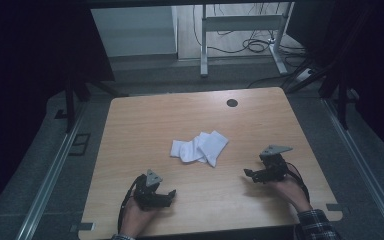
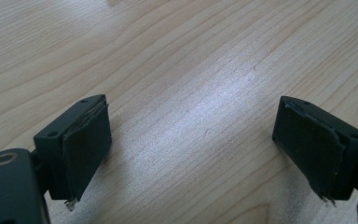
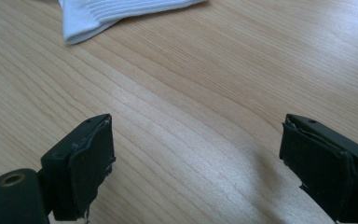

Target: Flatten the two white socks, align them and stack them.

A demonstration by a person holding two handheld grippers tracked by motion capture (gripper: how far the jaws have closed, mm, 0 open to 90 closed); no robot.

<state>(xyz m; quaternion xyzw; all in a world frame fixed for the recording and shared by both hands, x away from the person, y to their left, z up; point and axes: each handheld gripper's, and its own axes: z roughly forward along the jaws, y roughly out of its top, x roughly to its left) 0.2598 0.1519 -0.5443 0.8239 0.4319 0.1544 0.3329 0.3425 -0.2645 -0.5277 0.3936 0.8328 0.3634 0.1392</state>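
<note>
So the white ribbed-knit socks [image 1: 199,147] are lying in a loose overlapping bunch near the middle of the light wooden table [image 1: 130,125], and the heap runs roughly on a diagonal, low at its left end and rising toward the far right. Both grippers sit on the near side of it, well apart from the fabric. The right gripper [image 1: 255,174] looks the nearer of the two, off to the pile's right and slightly nearer the person, its jaws pointing left toward it; the left gripper [image 1: 169,196] is further back, below and left of the bunch. Both have their jaws spread wide with nothing between them, just bare wood. Neat bit: the right gripper view catches the ribbed cuff end [image 3: 116,14] of one sock up at the top left, so the fabric lies ahead and to the left of that claw. The left gripper view gives wood grain between its pads [image 2: 86,149], so I'd guess the right one reaches first.
</note>
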